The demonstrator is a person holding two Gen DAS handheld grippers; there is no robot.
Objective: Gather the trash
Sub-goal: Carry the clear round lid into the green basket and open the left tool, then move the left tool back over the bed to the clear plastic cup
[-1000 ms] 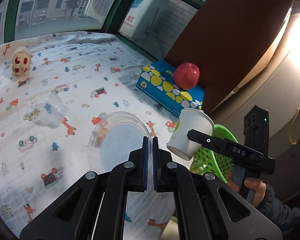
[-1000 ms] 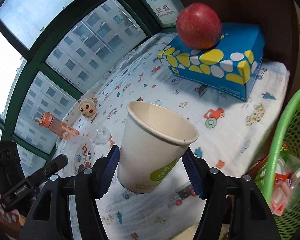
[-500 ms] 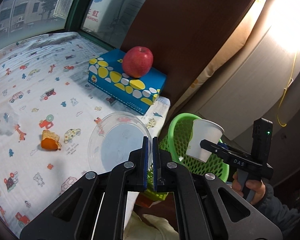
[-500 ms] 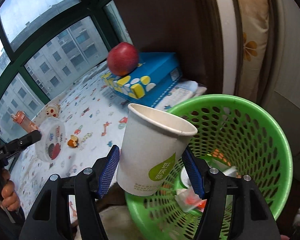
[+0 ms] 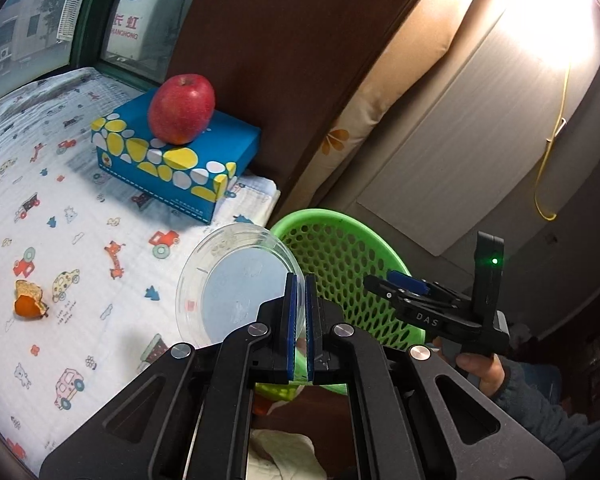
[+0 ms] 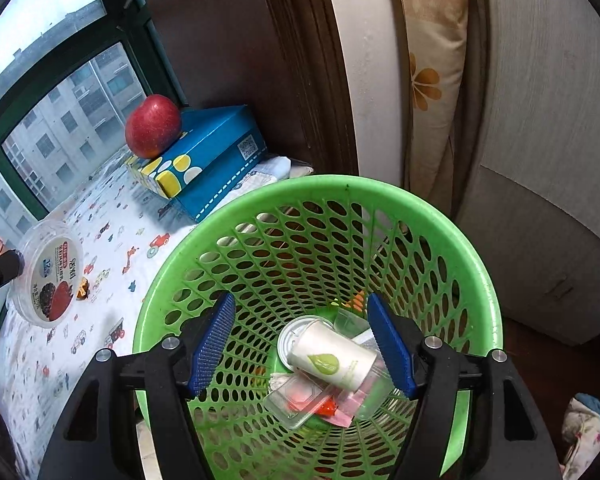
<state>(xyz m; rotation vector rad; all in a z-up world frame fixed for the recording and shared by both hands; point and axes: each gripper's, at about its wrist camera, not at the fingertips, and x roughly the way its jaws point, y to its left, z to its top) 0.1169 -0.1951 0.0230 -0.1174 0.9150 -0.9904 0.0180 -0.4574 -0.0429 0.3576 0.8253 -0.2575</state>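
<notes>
The right gripper [image 6: 302, 344] is held above the green basket [image 6: 440, 216], jaws just opened with nothing between them; the paper cup [image 6: 332, 362] lies among the trash inside.

apple [image 5: 181, 109] on box [image 5: 172, 160], cup [image 6: 332, 362] in basket [image 6: 452, 232]

The basket [image 6: 452, 216] is glossy green plastic pierced with holes. Inside lies a matt white paper cup [image 6: 332, 360] among clear, shiny plastic packaging [image 6: 296, 400]. The round lid [image 5: 236, 284] is thin transparent plastic with a sheen. The sheet [image 5: 60, 208] is soft, matt printed cloth. The box [image 5: 172, 160] is smooth printed cardboard; the apple [image 5: 181, 108] has waxy, glossy skin. Each claw is matt black plastic with ribbed blue pads [image 6: 214, 344] and metal rivets.
</notes>
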